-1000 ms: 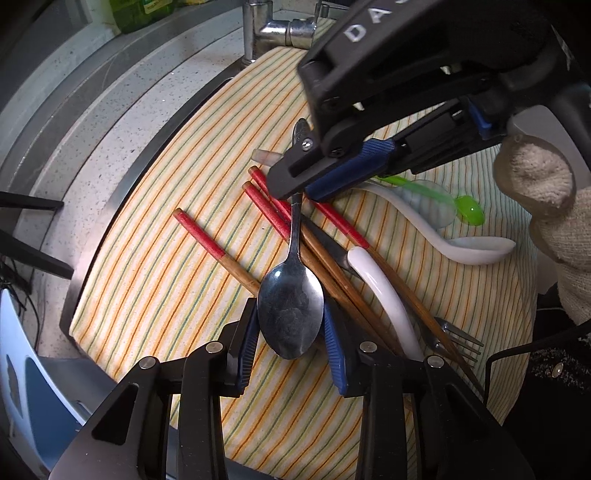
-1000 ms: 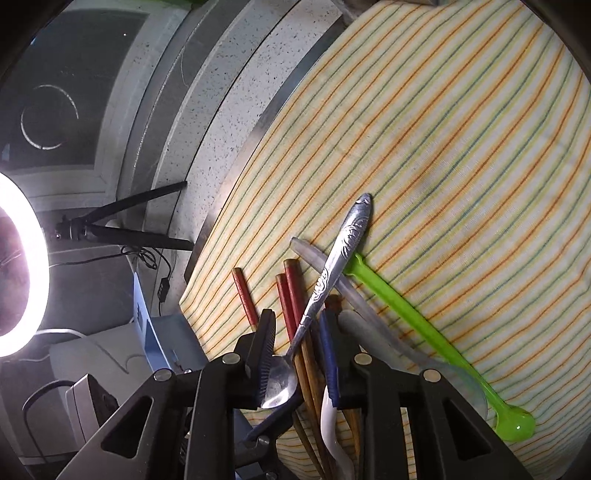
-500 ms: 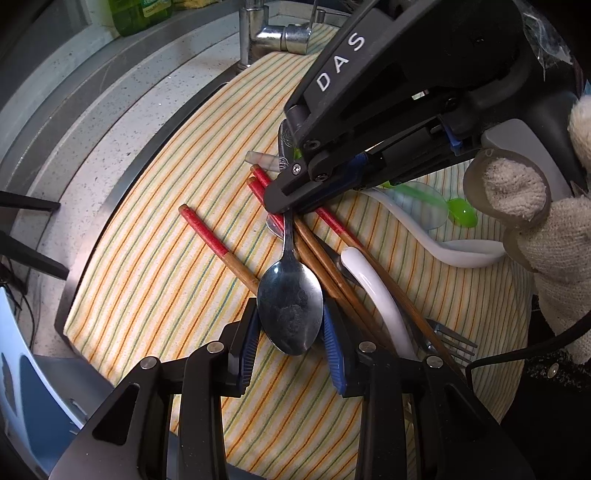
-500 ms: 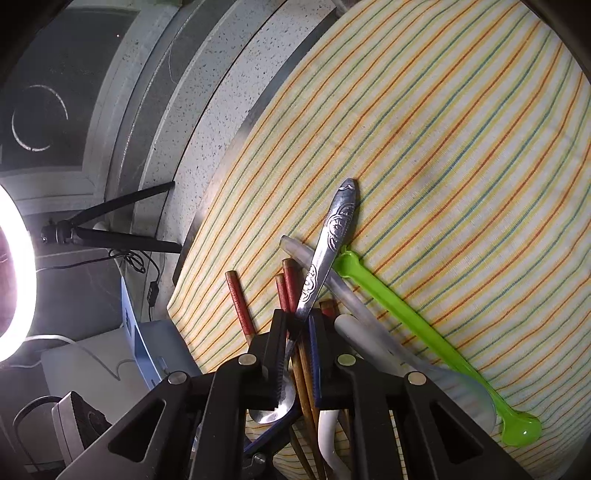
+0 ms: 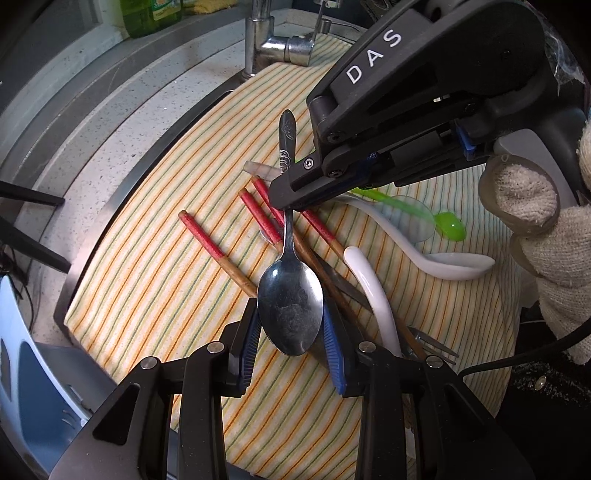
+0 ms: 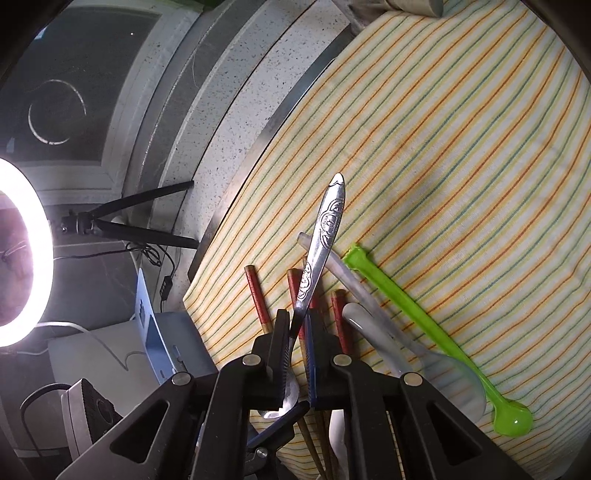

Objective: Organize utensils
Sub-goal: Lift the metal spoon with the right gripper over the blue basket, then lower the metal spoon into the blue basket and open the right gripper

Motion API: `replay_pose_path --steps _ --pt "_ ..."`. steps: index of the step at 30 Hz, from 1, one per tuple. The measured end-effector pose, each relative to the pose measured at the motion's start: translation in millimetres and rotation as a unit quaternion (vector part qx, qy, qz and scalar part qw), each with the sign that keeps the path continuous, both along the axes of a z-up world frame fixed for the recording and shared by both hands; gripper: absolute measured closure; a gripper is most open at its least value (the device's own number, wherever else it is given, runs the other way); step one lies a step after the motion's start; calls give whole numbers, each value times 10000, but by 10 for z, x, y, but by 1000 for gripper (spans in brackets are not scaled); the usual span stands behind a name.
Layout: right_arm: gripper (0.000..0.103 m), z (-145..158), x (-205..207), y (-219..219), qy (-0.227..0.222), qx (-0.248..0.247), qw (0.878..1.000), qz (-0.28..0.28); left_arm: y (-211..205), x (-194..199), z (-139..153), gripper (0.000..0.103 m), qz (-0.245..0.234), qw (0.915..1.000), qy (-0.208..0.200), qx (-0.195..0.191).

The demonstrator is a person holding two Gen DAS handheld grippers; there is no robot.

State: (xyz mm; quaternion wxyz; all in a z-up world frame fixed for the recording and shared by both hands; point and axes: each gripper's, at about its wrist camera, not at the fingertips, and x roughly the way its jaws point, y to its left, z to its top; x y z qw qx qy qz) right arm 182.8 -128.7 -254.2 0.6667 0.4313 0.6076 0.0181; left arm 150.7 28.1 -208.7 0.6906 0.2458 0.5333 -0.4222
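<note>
A metal spoon [image 5: 290, 302] is held above a striped cloth [image 5: 155, 266]. My left gripper [image 5: 290, 341] has its blue pads on both sides of the spoon's bowl. My right gripper [image 6: 297, 332] is shut on the spoon's handle [image 6: 325, 236] and shows from the side in the left wrist view [image 5: 291, 205]. Under the spoon lie several red-tipped chopsticks [image 5: 210, 240], a white ladle spoon [image 5: 373, 295], a second white spoon [image 5: 454, 264], a clear plastic spoon [image 6: 424, 354], a green plastic spoon [image 6: 413, 314] and a fork [image 5: 432, 345].
The cloth covers a sink with a chrome tap [image 5: 273, 40] at the back. A speckled counter [image 5: 122, 122] runs along the left. A green bottle [image 5: 151, 14] stands behind it. A ring light [image 6: 22, 251] on a tripod and a blue object [image 5: 22, 373] stand off the left edge.
My right gripper has closed on the spoon's handle. The spoon has come up off the pile and its handle has swung more upright between the two grippers.
</note>
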Motion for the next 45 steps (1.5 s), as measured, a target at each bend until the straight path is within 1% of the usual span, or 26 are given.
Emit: replay_pose_path --steps 6,13,17,22,28,32,36,42,45 --pt "96 96 -21 -22 -138 40 9999 2 -16 -19 67 72 43 9999 -72 -54" --pt "96 273 40 86 -319 74 9993 181 108 -111 260 72 251 9993 -211 -170" --pt "96 383 70 236 -416 120 9983 401 304 -178 392 72 507 9980 -260 -267" --pt "96 524 129 586 -565 191 9942 894 617 -305 537 72 988 9939 -321 -371" --pt "97 599 174 1155 -663 276 9841 1627 1066 -528 616 72 1694 9839 -339 -451" --pt "98 581 183 1559 -661 323 9748 2105 1327 -648 589 73 2173 9745 -292 -474" --pt "98 562 146 1946 -674 277 9623 2619 1537 -806 563 73 2608 9637 -262 -517" --pt "98 442 69 2390 -576 138 9451 3214 1738 -973 480 73 3086 9496 -141 -532" --pt "98 366 -6 2506 -485 79 9391 3400 1768 -1046 414 73 3207 9458 -52 -518"
